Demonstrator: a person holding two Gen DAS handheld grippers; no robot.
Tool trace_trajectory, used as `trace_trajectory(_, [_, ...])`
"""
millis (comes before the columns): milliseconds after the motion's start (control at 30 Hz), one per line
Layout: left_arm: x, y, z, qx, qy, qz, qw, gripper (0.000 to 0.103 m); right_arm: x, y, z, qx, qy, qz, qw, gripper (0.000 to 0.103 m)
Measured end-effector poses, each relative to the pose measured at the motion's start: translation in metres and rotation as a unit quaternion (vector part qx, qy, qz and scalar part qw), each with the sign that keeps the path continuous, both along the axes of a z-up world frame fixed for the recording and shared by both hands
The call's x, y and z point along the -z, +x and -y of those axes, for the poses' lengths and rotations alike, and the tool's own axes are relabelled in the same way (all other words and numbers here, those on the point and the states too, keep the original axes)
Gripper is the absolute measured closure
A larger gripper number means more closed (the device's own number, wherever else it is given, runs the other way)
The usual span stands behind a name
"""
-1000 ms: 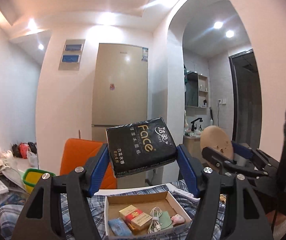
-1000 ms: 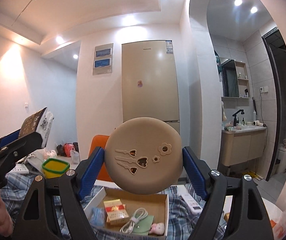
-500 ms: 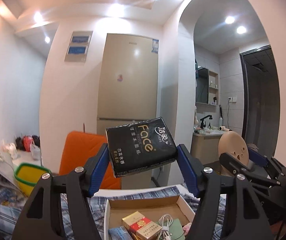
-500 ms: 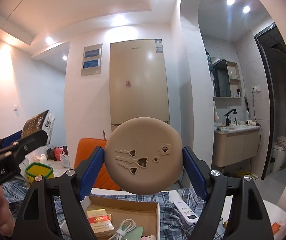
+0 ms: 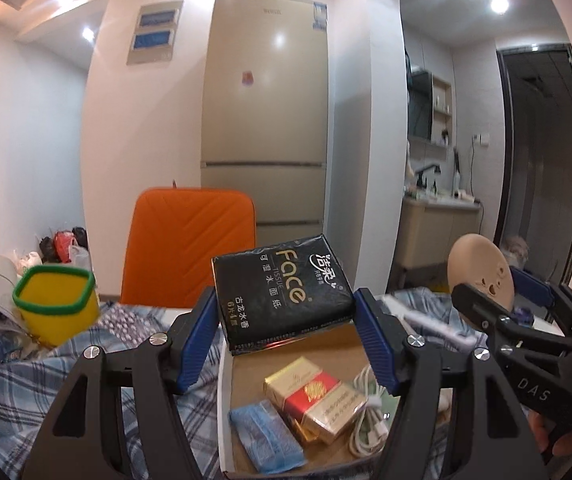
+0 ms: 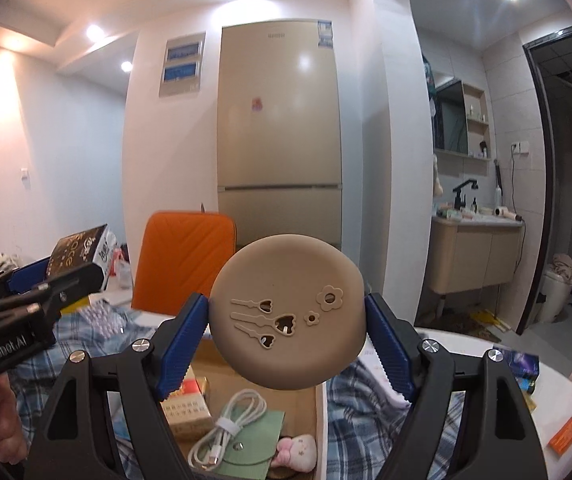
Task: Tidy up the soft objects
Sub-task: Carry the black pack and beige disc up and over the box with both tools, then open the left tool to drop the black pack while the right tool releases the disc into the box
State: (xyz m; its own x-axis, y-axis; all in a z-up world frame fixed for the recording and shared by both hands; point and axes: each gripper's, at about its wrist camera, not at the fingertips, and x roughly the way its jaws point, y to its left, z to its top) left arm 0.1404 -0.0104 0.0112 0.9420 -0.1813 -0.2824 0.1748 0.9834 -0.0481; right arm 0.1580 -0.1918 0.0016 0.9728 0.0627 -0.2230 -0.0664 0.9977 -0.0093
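left gripper (image 5: 286, 332): clamped on one black tissue pack (image 5: 282, 292), held in the air just above the cardboard box's (image 5: 225, 400) far end.
right gripper (image 6: 286, 320): jaws wide, pressed on both sides of one round beige pad (image 6: 287, 316), held above the box, right of the tissue pack.
progress: judged midway; both soft things are in hand but neither is set down yet.
left to do: lower each into the box or beside it; which spot is meant, cannot tell.
box contents, counted: one red-and-gold packet (image 5: 313, 396), one blue pouch (image 5: 264, 436), one white cable (image 6: 230, 424), one green pouch (image 6: 254, 448), one pink toy (image 6: 295, 450).
beyond the box: one yellow tub (image 5: 56, 304), one orange chair (image 5: 188, 244).
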Motion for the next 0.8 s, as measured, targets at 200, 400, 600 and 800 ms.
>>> trace_trajectory(200, [0.019, 0.012, 0.006, 0.007, 0.008, -0.036, 0.9993, 0.037, 0.016, 0.016, -0.003, -0.005, -0.008, -0.038, 0.999, 0.022])
trace_trajectory(400, [0.031, 0.022, 0.007, 0.003, 0.018, -0.062, 0.9979, 0.037, 0.034, 0.029, -0.003, -0.007, -0.011, -0.077, 0.997, 0.022])
trace_trajectory(600, [0.034, 0.026, 0.005, 0.005, 0.015, -0.071, 0.9974, 0.037, 0.042, 0.038, -0.002, -0.013, -0.015, -0.101, 0.995, 0.022])
trace_trajectory(800, [0.035, 0.027, 0.004, 0.005, 0.016, -0.071, 0.9973, 0.037, 0.05, 0.04, -0.005, -0.017, -0.019, -0.112, 0.993, 0.022])
